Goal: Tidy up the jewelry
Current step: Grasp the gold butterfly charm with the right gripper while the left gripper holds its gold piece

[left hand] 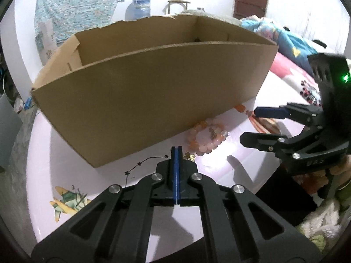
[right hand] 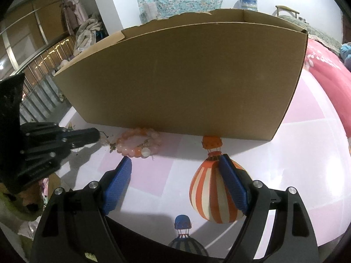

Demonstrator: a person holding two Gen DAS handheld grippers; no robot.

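Observation:
A pink and orange bead bracelet [left hand: 206,135] lies on the table against the front wall of an open cardboard box [left hand: 153,92]; it also shows in the right wrist view [right hand: 138,145] below the box [right hand: 186,76]. My left gripper [left hand: 176,151] is shut on a thin black chain with star links [left hand: 144,161] and a small gold charm [left hand: 190,156]. In the right wrist view the left gripper [right hand: 96,134] sits just left of the bracelet. My right gripper [right hand: 175,164] is open and empty, short of the bracelet; it also shows in the left wrist view [left hand: 250,125].
The table [right hand: 307,153] has a glossy pink and white cover printed with hot-air balloons [right hand: 215,192] and a plane [left hand: 65,201]. A pink floral bed cover [right hand: 329,72] lies to the right. The table's near edge [right hand: 153,234] runs under my right gripper.

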